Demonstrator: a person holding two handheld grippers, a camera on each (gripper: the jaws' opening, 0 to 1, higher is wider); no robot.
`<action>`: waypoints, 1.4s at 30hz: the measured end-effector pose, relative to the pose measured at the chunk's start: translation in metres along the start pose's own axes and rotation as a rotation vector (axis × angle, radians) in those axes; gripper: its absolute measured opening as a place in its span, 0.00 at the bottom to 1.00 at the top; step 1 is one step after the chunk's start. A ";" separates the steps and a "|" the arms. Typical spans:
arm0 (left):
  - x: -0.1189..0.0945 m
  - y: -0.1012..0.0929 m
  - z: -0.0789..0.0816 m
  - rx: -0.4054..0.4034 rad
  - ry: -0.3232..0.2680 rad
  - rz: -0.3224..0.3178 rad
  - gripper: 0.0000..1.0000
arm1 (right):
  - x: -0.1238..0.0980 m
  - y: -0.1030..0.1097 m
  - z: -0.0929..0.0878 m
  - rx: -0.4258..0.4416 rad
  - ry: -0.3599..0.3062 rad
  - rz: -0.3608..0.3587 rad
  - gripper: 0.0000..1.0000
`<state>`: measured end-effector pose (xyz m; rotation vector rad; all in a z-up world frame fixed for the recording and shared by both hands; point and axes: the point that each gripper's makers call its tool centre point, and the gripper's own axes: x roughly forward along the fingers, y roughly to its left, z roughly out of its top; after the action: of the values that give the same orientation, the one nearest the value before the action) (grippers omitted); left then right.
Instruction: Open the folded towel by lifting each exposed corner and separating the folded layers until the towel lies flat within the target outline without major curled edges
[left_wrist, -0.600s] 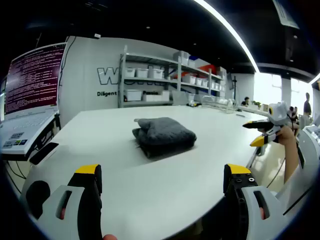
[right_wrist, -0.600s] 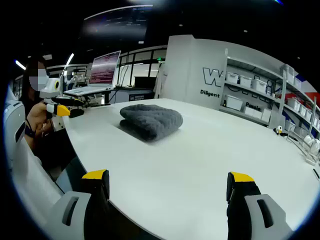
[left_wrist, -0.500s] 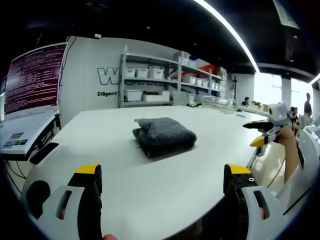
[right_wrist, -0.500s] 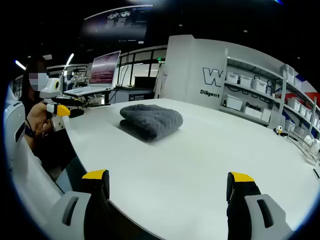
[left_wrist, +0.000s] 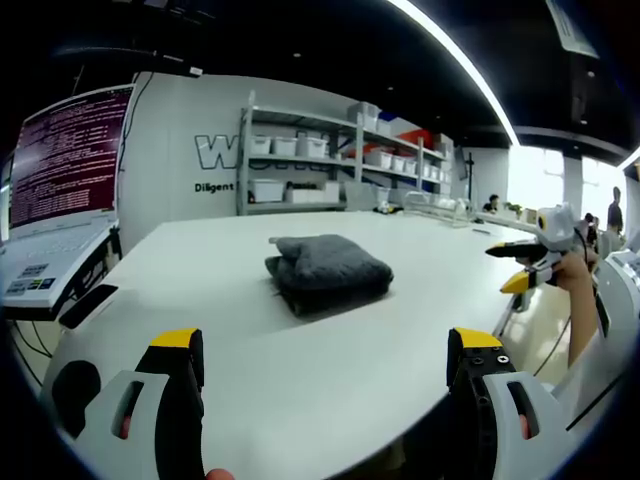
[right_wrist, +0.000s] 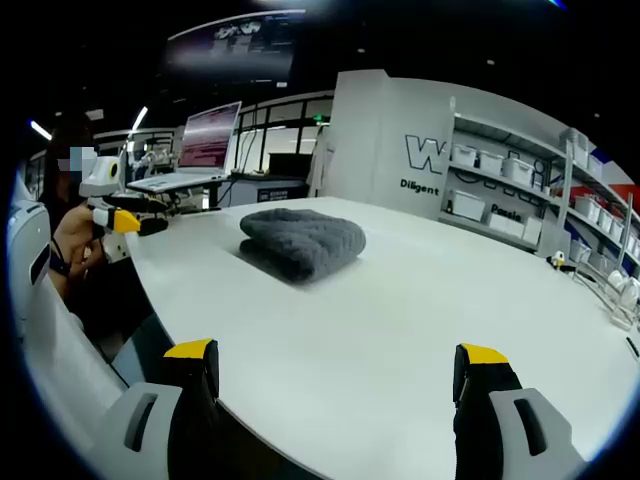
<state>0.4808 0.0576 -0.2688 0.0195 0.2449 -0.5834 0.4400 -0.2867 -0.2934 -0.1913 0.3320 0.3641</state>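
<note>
Towel (left_wrist: 328, 272) sits folded in a thick dark-grey bundle out on the white table (left_wrist: 300, 380), well apart from both grippers, and nothing is touching it. In the left gripper view we see stacked layers along its near side, with a lumpy flap at the far-left corner; in the right gripper view the towel (right_wrist: 302, 242) shows a rounded fold facing us and a flatter layer sticking out underneath on the left. We can't make out any target outline on the table. Our read is that we're at the very start: no corner lifted, no layer separated. Left gripper (left_wrist: 325, 350) is held low at the near table edge, jaws spread wide, nothing between them. Right gripper (right_wrist: 335, 362) is the same at its side of the table: wide open, empty. Each one also shows in the other's view, off the table edge and held up in a hand. Next move, as we judge it: bring one gripper in to an exposed corner of the top layer, pinch just that layer, then lift and peel it away from the fold. The other gripper should probably pin the lower layers so the bundle doesn't drag. Laptop (left_wrist: 60, 190) sits off to the left, clear of the work.
</note>
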 end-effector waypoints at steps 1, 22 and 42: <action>0.000 0.000 0.000 -0.001 -0.002 0.000 0.99 | 0.000 0.000 0.000 -0.001 0.000 0.000 0.99; 0.000 -0.004 0.002 0.010 0.001 -0.005 0.99 | -0.001 -0.001 0.002 -0.002 -0.001 -0.001 0.99; -0.001 -0.004 0.004 0.015 0.003 -0.003 0.99 | -0.001 -0.005 0.001 0.011 -0.003 -0.009 0.99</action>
<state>0.4781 0.0542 -0.2646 0.0347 0.2430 -0.5883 0.4413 -0.2909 -0.2919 -0.1813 0.3299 0.3530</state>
